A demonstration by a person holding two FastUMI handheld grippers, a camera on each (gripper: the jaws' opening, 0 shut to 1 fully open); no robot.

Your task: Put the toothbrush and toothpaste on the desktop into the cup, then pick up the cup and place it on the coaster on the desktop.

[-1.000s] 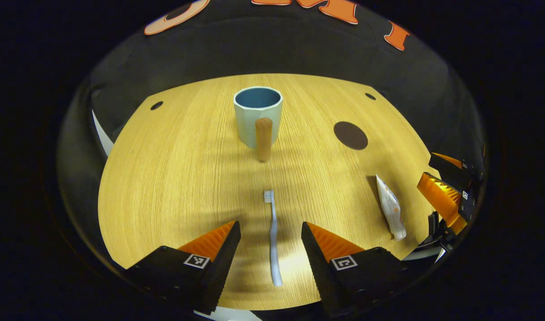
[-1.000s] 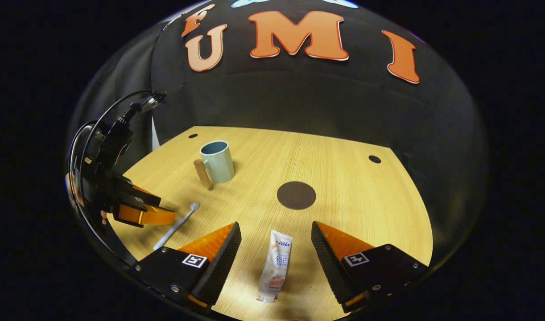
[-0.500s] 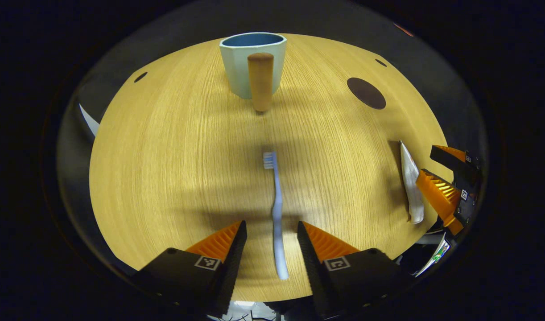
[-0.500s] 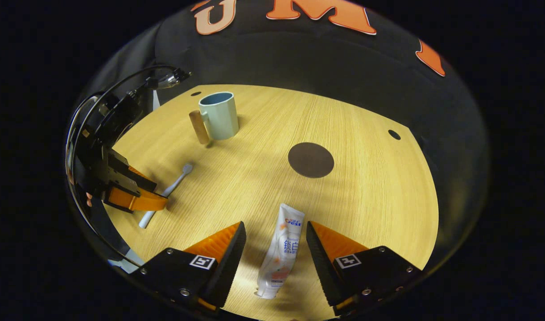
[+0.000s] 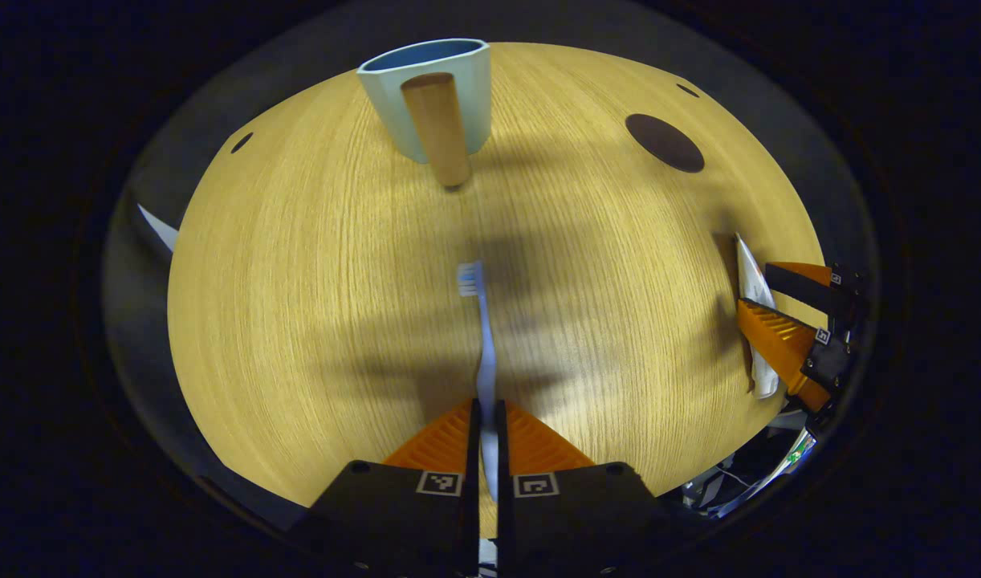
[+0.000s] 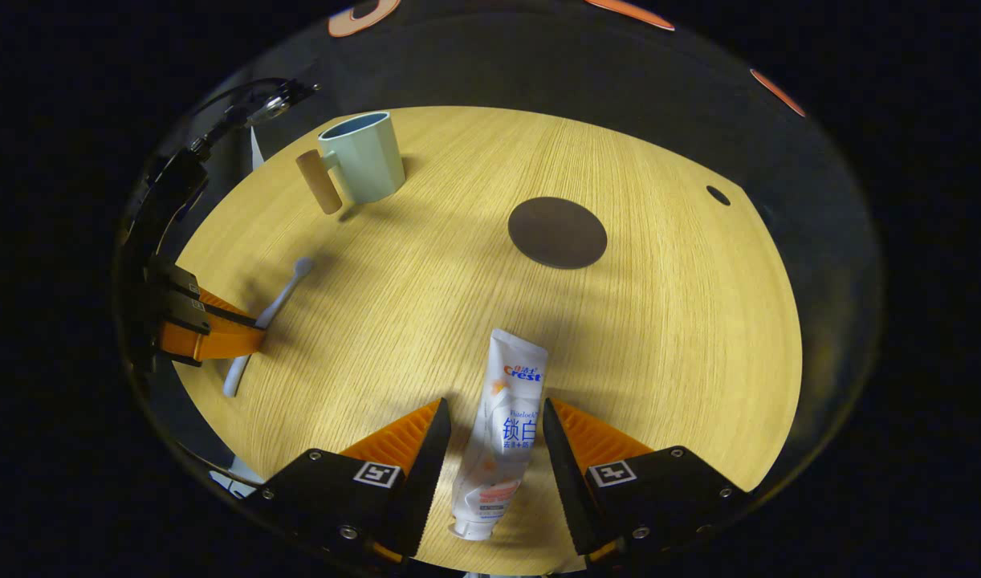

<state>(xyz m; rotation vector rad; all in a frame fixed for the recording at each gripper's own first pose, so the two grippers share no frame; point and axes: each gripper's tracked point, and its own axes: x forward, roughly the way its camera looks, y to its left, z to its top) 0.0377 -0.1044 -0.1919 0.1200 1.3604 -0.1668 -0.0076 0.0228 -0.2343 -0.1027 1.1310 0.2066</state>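
The pale blue toothbrush (image 5: 481, 337) lies flat on the wooden desktop (image 5: 314, 305), bristles toward the cup. My left gripper (image 5: 485, 405) is shut on its handle. The light blue cup (image 5: 426, 88) with a wooden handle stands upright at the far side, with nothing showing above its rim. In the right gripper view the white toothpaste tube (image 6: 500, 433) lies between the fingers of my right gripper (image 6: 494, 409), which is open and close around it. The dark round coaster (image 6: 557, 233) lies bare beyond the tube. The left gripper (image 6: 217, 333) also appears there on the toothbrush (image 6: 280, 291).
The cup (image 6: 362, 156) stands far left of the coaster in the right gripper view. Small dark holes (image 6: 718, 195) mark the desktop's far corners. The desk's front edge runs just under both grippers. My right gripper (image 5: 783, 309) straddles the toothpaste (image 5: 751, 277) at the desk's right edge.
Both grippers came down toward the desk. The left gripper closed from wide open onto the toothbrush handle. The right gripper narrowed around the toothpaste tube.
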